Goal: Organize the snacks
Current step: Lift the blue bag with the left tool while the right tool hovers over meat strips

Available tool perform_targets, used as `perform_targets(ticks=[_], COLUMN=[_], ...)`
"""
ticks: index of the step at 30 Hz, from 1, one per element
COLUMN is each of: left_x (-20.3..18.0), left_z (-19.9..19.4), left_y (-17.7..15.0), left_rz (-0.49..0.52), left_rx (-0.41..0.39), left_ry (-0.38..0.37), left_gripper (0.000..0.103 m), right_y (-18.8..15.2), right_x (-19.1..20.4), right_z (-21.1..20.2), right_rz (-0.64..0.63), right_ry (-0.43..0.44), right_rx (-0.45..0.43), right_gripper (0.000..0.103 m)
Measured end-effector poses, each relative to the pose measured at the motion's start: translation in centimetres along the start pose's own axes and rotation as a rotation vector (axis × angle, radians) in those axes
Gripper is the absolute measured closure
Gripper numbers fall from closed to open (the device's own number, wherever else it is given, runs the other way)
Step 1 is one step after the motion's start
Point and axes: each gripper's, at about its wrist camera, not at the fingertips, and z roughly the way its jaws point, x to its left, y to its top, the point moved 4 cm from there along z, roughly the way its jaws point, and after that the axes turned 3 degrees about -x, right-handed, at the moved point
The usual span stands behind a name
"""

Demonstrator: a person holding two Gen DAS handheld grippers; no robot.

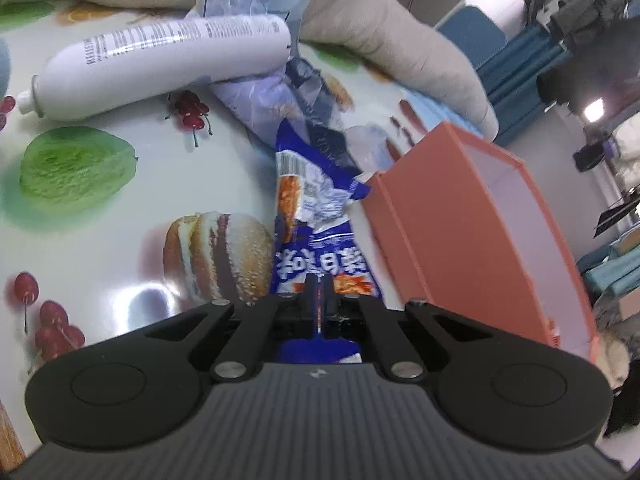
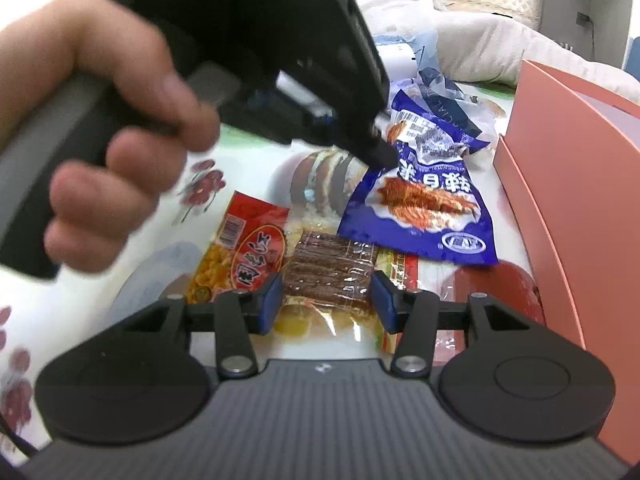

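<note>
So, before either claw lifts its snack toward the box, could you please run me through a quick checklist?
1. Left claw shut on the blue snack packet: ok, it pinches the packet's edge.
2. Right claw gripping the clear pack of brown strips: not ok, the pack sits between the blue pads, but pressing contact is not evident.
3. Pink box open to receive snacks: ok.
4. Box interior free: cannot tell, its floor is hidden.
5. Yellow and red snack bag clear of the right claw: not ok, it lies by one pad.
</note>
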Motion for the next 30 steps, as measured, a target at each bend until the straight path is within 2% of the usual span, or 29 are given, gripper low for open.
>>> perform_targets(ticks=[6,8,10,11,13,14,15,16,22,25,26,27,28,30], left_x=[-1.1,-0.8,-0.1,0.2,0.6,0.7,0.7,0.5,-0.5,-0.6,-0.6,-0.4,-0.3,-0.2], left_z=[-2.3,-2.3,-1.9,-1.6,-0.9,-0.6,-0.2,0.2,3.7,4.9,5.0,5.0,5.0,4.6], left_y=[-1.1,-1.3,-1.2,-1.1,-0.8,-0.5,-0.2,0.1,1.4,1.7,1.9,2.0,1.9,1.6], left_rz=[-0.002,-0.042,-0.069,-0.083,-0.101,-0.098,-0.081,-0.063,0.002,0.027,0.026,0.014,-0.001,-0.020], left_rx=[-0.019,-0.025,-0.037,-0.038,-0.040,-0.045,-0.058,-0.066,-0.009,-0.013,-0.018,-0.012,-0.007,-0.006], left_ry=[0.001,-0.014,0.013,0.024,0.050,0.066,0.084,0.103,0.163,0.194,0.198,0.196,0.186,0.175], left_gripper=[0.103,0.101,0.099,0.093,0.069,0.048,0.037,0.036,0.037,0.040,0.051,0.072,0.080,0.083], right_y=[-1.2,-1.8,-2.4,-2.7,-3.1,-3.4,-3.6,-3.7,-3.7,-3.7,-3.8,-3.8,-3.8,-3.8], right_x=[-0.2,-0.5,-0.8,-1.0,-1.2,-1.0,-0.8,-0.7,-0.6,-0.6,-0.6,-0.6,-0.7,-0.7], right_z=[-2.4,-3.3,-4.0,-4.4,-4.8,-5.2,-5.4,-5.4,-5.6,-5.7,-5.7,-5.8,-5.9,-5.9], right_rz=[-0.009,-0.007,-0.012,-0.008,0.004,0.004,0.000,-0.005,-0.009,-0.012,-0.014,-0.015,-0.015,-0.017], right_ry=[0.013,0.015,0.007,0.006,0.002,0.002,0.005,0.006,0.014,0.019,0.020,0.020,0.020,0.020], right_rx=[0.016,0.022,0.027,0.031,0.040,0.041,0.040,0.038,0.035,0.035,0.035,0.036,0.036,0.037], right_gripper=[0.052,0.052,0.052,0.052,0.052,0.052,0.052,0.052,0.052,0.052,0.052,0.052,0.052,0.052])
